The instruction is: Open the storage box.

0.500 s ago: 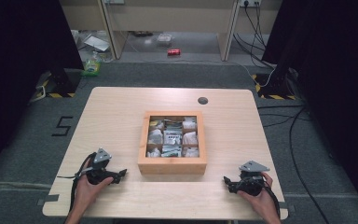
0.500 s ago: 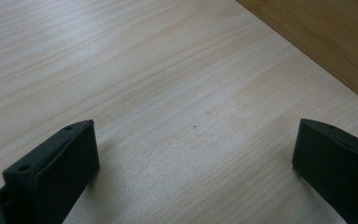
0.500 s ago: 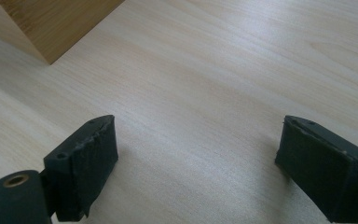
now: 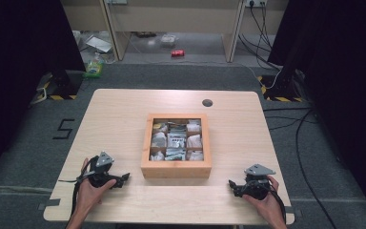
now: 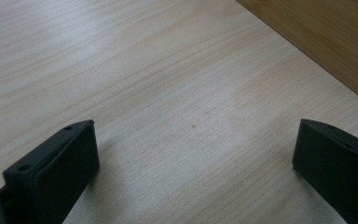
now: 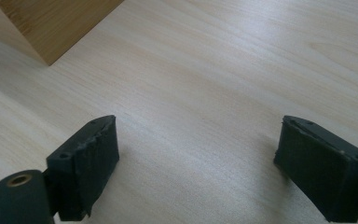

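A square wooden box (image 4: pixel 176 171) with several compartments of small white and grey packets (image 4: pixel 176 140) sits in the middle of the light wooden table (image 4: pixel 119 114). My left gripper (image 4: pixel 124 180) rests on the table at the near left, held by a hand, its tips pointing toward the box. In the left gripper view its jaws stand wide apart over bare wood, with the box wall (image 5: pixel 326 42) at the upper right. My right gripper (image 4: pixel 232 185) rests at the near right, also open and empty, with the box corner (image 6: pixel 51 23) at the upper left of its view.
A round cable hole (image 4: pixel 207 102) is in the table's far edge. Beyond the table the grey floor holds a red can (image 4: pixel 177 53), a green bottle (image 4: pixel 93 67) and scattered papers. Cables (image 4: pixel 286 117) run along the floor at the right.
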A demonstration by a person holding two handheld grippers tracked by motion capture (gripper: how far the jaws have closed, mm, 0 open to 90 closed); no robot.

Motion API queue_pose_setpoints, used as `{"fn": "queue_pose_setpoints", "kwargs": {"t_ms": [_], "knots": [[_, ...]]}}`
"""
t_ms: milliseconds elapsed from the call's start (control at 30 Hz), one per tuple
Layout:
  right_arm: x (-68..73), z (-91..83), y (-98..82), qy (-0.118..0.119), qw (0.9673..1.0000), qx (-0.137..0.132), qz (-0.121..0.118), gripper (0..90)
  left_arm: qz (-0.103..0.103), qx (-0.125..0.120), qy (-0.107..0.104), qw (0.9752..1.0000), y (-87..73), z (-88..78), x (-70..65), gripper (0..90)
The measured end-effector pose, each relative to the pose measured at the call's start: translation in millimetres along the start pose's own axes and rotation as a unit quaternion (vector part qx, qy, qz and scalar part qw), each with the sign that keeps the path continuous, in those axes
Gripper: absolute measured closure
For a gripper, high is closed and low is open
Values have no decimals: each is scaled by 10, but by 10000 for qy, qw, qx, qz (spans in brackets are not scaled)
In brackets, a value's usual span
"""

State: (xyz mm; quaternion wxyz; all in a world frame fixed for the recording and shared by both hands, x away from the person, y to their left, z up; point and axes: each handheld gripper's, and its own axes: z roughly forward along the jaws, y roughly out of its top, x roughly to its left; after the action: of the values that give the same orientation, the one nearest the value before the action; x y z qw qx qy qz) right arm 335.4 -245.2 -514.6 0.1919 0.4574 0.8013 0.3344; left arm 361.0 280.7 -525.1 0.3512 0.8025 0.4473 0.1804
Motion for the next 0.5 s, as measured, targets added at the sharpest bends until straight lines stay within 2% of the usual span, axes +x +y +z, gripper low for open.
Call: {"fn": "queue_pose_setpoints", "kwargs": {"t_ms": [133, 300, 400, 500], "knots": [[-16, -11, 9, 25, 10000, 6, 61, 160, 1, 1, -1, 10000, 0, 0, 0, 0], [-11, -58, 42, 57, 9998, -178, 80, 163, 1, -1, 0, 10000, 0, 0, 1, 0], [37, -109, 90, 102, 9991, -388, 99, 164, 3, -1, -1, 10000, -1, 0, 1, 0], [60, -124, 109, 149, 9988, -460, 67, 164, 4, -2, 0, 10000, -1, 0, 1, 0]]}}
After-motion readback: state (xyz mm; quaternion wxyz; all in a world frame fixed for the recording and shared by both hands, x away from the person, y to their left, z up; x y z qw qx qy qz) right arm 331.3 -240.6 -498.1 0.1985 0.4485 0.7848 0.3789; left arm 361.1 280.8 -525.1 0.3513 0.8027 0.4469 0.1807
